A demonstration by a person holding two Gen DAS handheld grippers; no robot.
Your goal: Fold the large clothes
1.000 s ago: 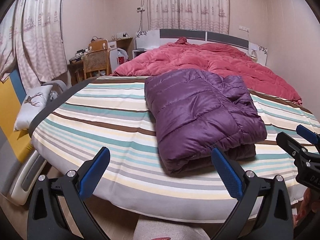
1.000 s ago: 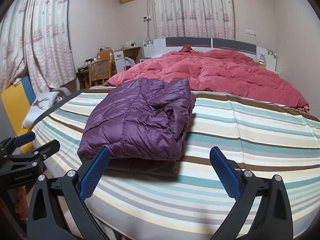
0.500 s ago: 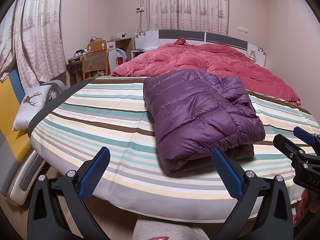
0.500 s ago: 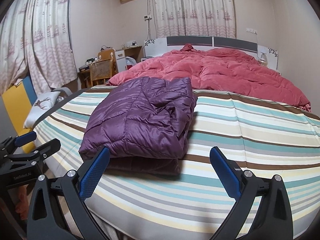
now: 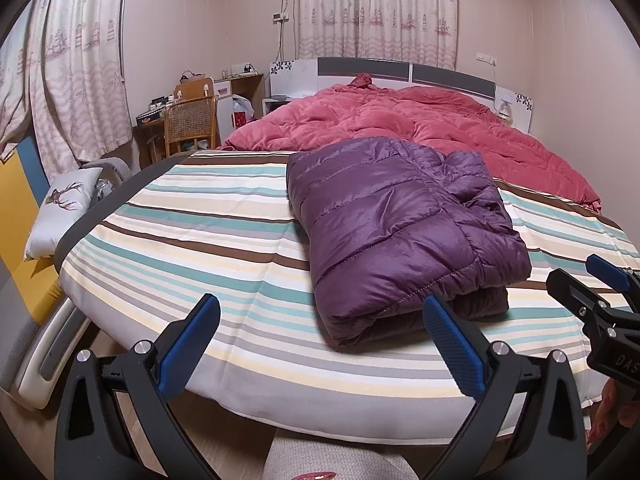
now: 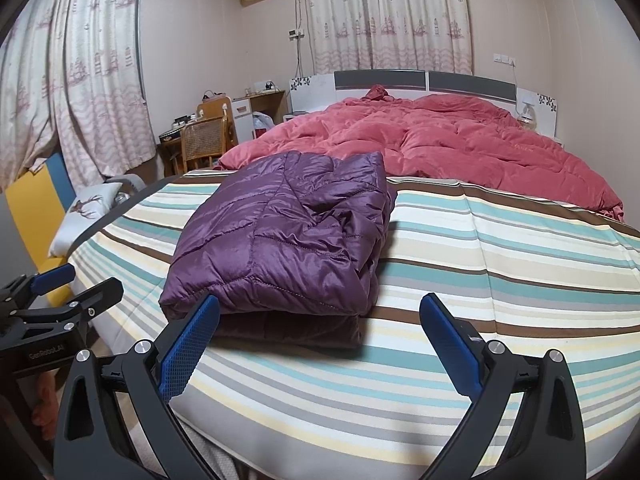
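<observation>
A purple quilted puffer jacket [image 5: 404, 224] lies folded into a thick rectangle on the striped bed cover [image 5: 208, 240]; it also shows in the right wrist view [image 6: 288, 236]. My left gripper [image 5: 320, 344] is open and empty, held off the foot of the bed, short of the jacket's near edge. My right gripper [image 6: 316, 344] is open and empty, also back from the bed's foot, with the jacket ahead to its left. Each gripper shows at the edge of the other's view, the right gripper [image 5: 600, 284] and the left gripper [image 6: 60, 292].
A red duvet [image 5: 420, 128] is bunched at the head of the bed by the headboard [image 5: 400, 72]. A wicker chair [image 5: 190, 124] and desk stand at the far left. A deer-print pillow [image 5: 64, 204] and yellow panel [image 5: 20, 216] lie left of the bed.
Both grippers have drifted slightly back and up from the bed; the jacket sits a little lower and farther in both views. The jacket itself has not moved.
</observation>
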